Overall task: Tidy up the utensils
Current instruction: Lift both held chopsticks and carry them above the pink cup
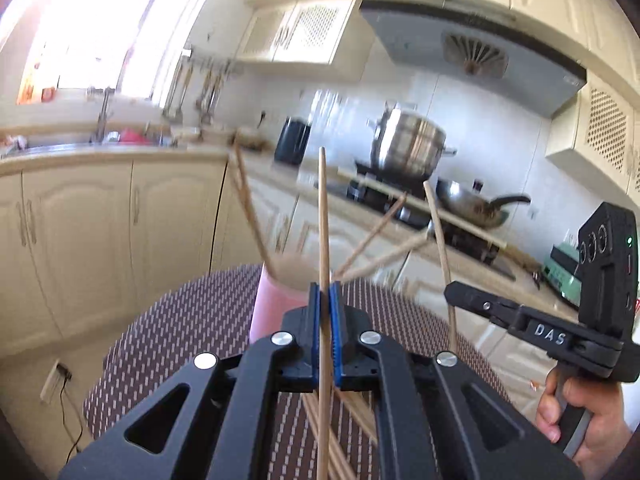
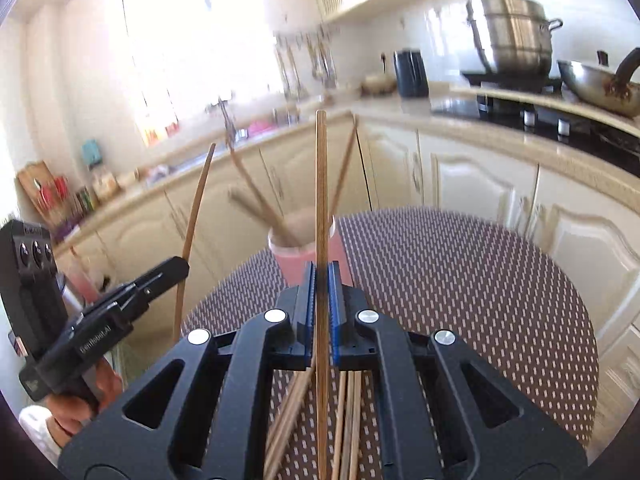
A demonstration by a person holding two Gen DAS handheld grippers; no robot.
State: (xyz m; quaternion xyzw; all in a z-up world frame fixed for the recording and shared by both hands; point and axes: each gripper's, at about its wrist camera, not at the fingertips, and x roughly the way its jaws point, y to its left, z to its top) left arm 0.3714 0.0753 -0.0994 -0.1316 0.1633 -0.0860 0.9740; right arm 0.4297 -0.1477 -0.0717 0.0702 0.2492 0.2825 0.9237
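My left gripper (image 1: 325,292) is shut on a wooden chopstick (image 1: 323,216) that stands upright between its blue pads. My right gripper (image 2: 321,274) is shut on another upright chopstick (image 2: 321,184). A pink cup (image 1: 272,300) stands on the round table just beyond both grippers, with several chopsticks (image 1: 248,200) leaning out of it; it also shows in the right wrist view (image 2: 298,258). More loose chopsticks (image 2: 348,420) lie on the table below the grippers. The right gripper shows in the left wrist view (image 1: 454,294), the left gripper in the right wrist view (image 2: 180,266), each with its chopstick.
The round table (image 2: 460,280) has a brown patterned cloth. Cream kitchen cabinets (image 1: 80,232) and a counter run behind it. On the stove stand a steel pot (image 1: 408,144) and a wok (image 1: 476,204). A sink (image 2: 240,134) is by the window.
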